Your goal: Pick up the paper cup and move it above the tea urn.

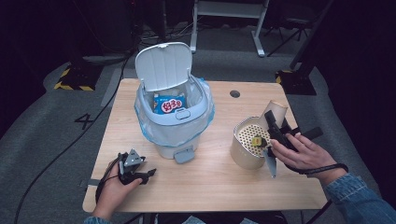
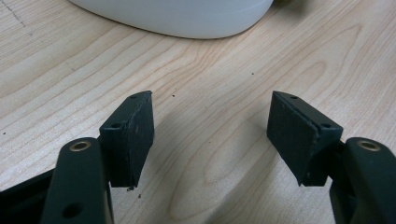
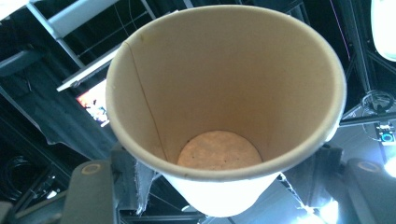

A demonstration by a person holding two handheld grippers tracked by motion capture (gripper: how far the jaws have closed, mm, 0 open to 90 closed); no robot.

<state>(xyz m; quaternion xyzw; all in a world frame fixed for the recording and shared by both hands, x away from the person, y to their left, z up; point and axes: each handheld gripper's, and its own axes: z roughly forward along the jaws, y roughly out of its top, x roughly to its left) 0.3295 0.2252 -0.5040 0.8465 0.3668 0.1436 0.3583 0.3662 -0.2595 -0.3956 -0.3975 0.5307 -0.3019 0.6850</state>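
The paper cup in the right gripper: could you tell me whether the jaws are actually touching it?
Touching. In the right gripper view both jaws press against the sides of the paper cup, with no gap visible; the right gripper holds it up.

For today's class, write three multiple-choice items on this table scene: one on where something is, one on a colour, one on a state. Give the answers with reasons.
1. Where does the small white pedal bin with its blue plastic liner stand?
A. on the wooden table
B. on the grey floor
C. on a chair

2. What colour is the snack packet inside the bin?
A. green
B. blue, with red and white print
C. black

3. How is the tan paper cup in the right gripper?
A. full of liquid
B. crushed flat
C. empty, clamped between the jaws

Answers:
1 A, the high view shows it on the tabletop.
2 B, the blue packet lies under the raised lid.
3 C, the right gripper view shows its bare bottom and a jaw on either side.
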